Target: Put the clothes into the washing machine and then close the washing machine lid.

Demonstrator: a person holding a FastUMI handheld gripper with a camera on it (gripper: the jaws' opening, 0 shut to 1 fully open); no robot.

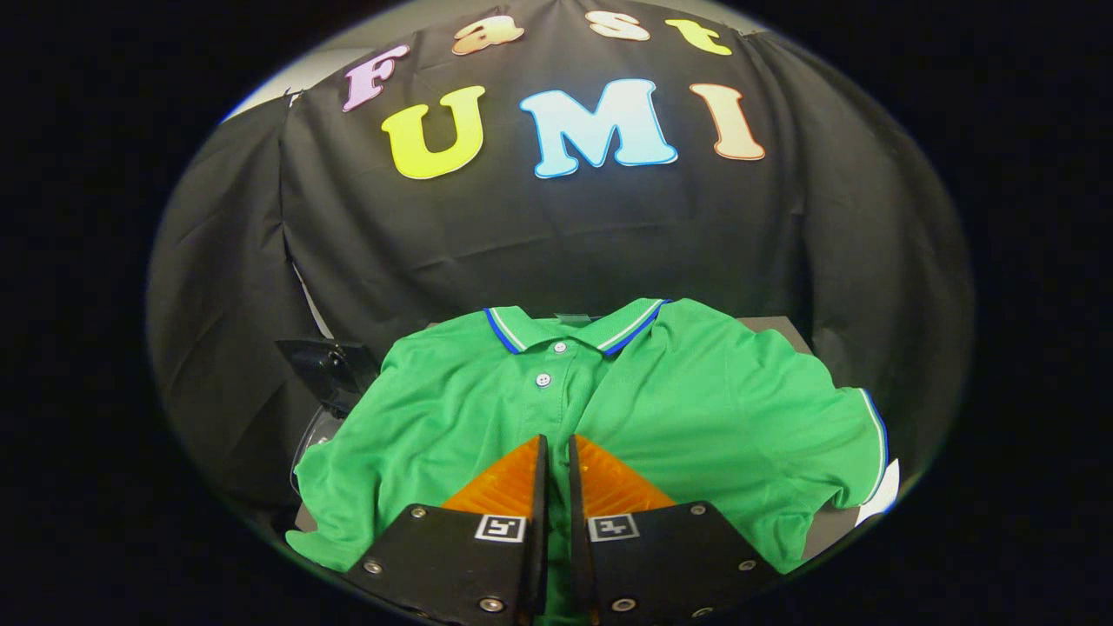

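Green polo shirt (696,409) — spread flat, collar up; beneath the claw (557,448)

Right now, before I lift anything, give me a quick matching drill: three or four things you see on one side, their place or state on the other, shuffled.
Things:
1. green polo shirt
2. gripper
3. collar
4. white buttons

States:
A. edged with blue and white stripes
B. fingers nearly closed, a thin gap between them
C. spread flat under the fingers
D. just ahead of the fingertips

Pairs: 1-C, 2-B, 3-A, 4-D
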